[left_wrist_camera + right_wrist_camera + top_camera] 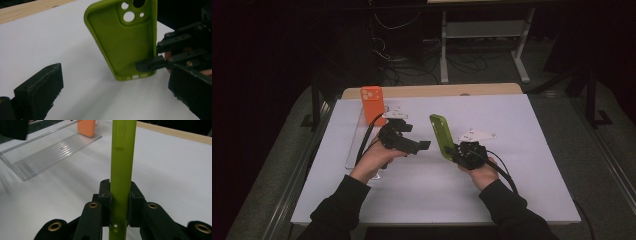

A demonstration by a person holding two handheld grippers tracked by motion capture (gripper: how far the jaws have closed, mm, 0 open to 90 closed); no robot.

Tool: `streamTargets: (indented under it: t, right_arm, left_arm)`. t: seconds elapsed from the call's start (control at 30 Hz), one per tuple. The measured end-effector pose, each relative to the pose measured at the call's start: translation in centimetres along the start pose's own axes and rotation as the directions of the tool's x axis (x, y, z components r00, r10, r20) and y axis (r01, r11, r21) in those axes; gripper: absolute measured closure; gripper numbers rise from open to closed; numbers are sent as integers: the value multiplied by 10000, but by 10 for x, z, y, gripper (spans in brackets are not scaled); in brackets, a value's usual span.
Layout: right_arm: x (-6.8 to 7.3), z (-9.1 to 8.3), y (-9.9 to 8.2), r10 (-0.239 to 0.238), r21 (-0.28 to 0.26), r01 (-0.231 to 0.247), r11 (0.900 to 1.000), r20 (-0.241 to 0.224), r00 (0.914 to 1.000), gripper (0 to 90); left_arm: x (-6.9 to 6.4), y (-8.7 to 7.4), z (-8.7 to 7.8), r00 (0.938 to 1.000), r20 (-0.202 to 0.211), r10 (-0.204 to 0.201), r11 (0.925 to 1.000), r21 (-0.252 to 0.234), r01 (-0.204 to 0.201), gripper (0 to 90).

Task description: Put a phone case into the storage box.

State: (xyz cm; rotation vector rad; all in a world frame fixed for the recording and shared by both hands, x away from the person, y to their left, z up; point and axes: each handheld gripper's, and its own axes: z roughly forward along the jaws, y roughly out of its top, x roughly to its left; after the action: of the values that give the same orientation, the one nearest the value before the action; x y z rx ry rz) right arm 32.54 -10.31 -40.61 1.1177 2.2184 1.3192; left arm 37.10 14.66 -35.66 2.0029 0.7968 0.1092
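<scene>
The right claw [120,202] is clamped on the bottom corner of the green phone case [441,136], its two pads pressing the thin wall from either side, and holds the case upright just above the desk [522,150] at the centre of the high view. The left claw [115,87] stands apart and empty, its jaws at the lower left and lower right of its own view with the case's hollow side facing them. The step looks like a handover or a two-handed hold: it would go best if the left claw came in level onto the free long edge, away from the right claw's pads, and closed squarely before the right lets go, since so soft a rim could fold or twist. The case is lime green, matte and rubbery, with rounded corners, camera cut-outs near its top and small port openings along the bottom.
</scene>
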Motion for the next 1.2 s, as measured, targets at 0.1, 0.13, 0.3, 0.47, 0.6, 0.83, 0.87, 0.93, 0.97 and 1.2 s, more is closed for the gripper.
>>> streamTargets:
  t: [0.1,0.13,0.3,0.47,0.6,0.83,0.87,0.93,0.97,1.2]
  right_arm:
    - [6,2,0,-53,52,54,10000,-154,9999,757]
    - [8,2,0,-132,37,133,9999,-208,9997,757]
    - [18,3,2,-303,-125,298,9995,-452,9985,757]
    - [27,4,3,-402,-308,379,9988,-783,9961,757]
    - [33,3,4,-412,-322,384,9987,-940,9947,757]
    - [40,8,4,-469,-325,436,9985,-1114,9927,757]
    - [41,9,4,-457,-306,426,9986,-1091,9930,757]
    - [42,10,4,-477,-312,446,9985,-1083,9930,757]
    - [42,10,4,-480,-275,453,9986,-1073,9931,757]
    - [45,13,1,-563,-163,550,9984,-999,9934,757]
  left_arm:
    - [0,0,1,10000,31,-73,9999,-113,73,0]
    - [-1,0,2,9999,54,-96,9998,-178,97,0]
    - [-1,0,5,9998,181,-104,9995,-292,110,0]
    - [-1,-1,8,9994,277,203,9987,-471,-190,0]
    - [-3,-3,10,9990,435,-66,9979,-641,94,0]
    - [-5,-3,14,9984,556,-39,9968,-792,83,0]
    - [-5,-3,15,9986,528,-70,9967,-804,112,0]
    - [-5,-4,16,9982,490,-337,9956,-858,378,0]
    - [-5,-4,17,9984,448,-339,9958,-831,375,0]
    - [-5,-5,15,9991,232,-348,9926,-1155,372,95]
